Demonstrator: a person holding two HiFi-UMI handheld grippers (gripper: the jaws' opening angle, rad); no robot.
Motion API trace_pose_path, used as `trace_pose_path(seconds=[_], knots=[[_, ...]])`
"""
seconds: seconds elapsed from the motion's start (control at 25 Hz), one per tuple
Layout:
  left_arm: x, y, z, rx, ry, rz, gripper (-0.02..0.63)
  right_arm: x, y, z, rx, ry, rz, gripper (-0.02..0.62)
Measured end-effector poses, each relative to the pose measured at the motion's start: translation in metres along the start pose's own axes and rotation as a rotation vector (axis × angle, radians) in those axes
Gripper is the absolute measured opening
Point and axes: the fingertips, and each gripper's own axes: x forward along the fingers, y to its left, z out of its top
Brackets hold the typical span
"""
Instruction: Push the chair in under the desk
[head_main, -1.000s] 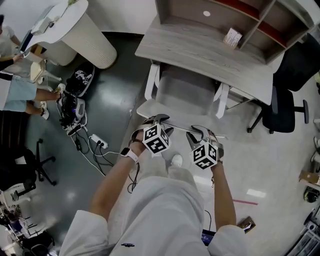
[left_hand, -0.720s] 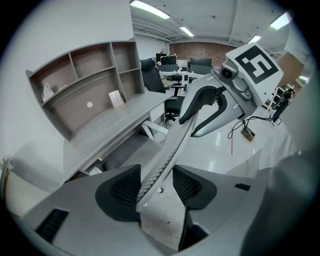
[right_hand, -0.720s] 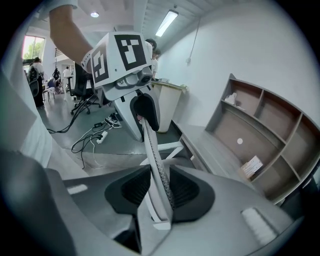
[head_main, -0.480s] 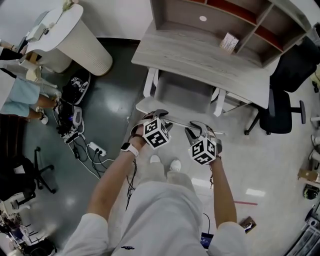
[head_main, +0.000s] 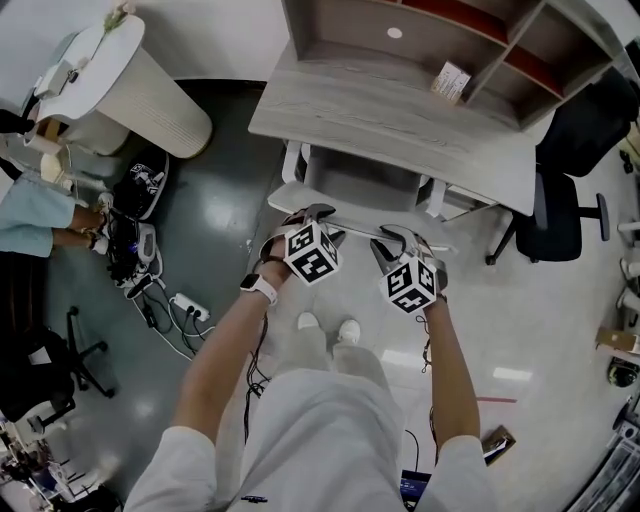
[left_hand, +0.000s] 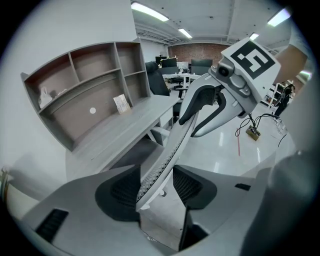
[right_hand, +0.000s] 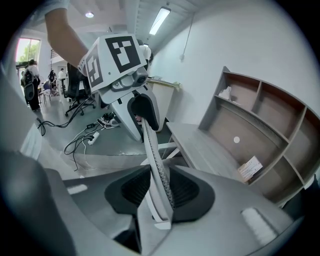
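Note:
A white mesh chair (head_main: 352, 190) stands partly under the grey wooden desk (head_main: 400, 120), its seat largely hidden by the desktop. Both grippers hold the top edge of the chair's backrest (head_main: 360, 230) from the near side. My left gripper (head_main: 318, 218) is shut on the left part of that edge, and in the left gripper view the thin backrest (left_hand: 167, 155) runs between the pads of the left gripper (left_hand: 156, 187). My right gripper (head_main: 396, 242) is shut on the right part, with the backrest (right_hand: 156, 165) pinched in the right gripper (right_hand: 160, 192).
A black office chair (head_main: 560, 210) stands right of the desk. A round white ribbed stand (head_main: 140, 85) is at the far left, with a power strip and cables (head_main: 185, 305) on the dark floor. A small card (head_main: 450, 78) leans in the desk's shelf. A seated person (head_main: 40, 215) is at the left edge.
Both grippers have moved forward toward the desk with the backrest in them, and the chair has slid further under the desktop; less of the seat shows now.

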Motion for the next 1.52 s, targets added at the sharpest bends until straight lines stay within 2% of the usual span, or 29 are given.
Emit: trace_pose_path(seconds=[0.76,1.0,1.36,1.52], knots=[[0.038,0.072,0.045,-0.002,-0.019,0.02,0.207,0.036,-0.083,0.008,-0.002,-0.006,-0.017,0.133],[0.037,0.079,0.04,0.011,-0.011,-0.003,0.21,0.041,-0.08,0.016,-0.033,-0.024,-0.074,0.127],[0.037,0.082,0.039,0.023,-0.018,0.004,0.21,0.043,-0.082,0.018,-0.003,-0.013,-0.066,0.133],[0.037,0.079,0.046,0.003,0.014,0.04,0.213,0.043,-0.084,0.013,-0.01,-0.007,-0.098,0.143]])
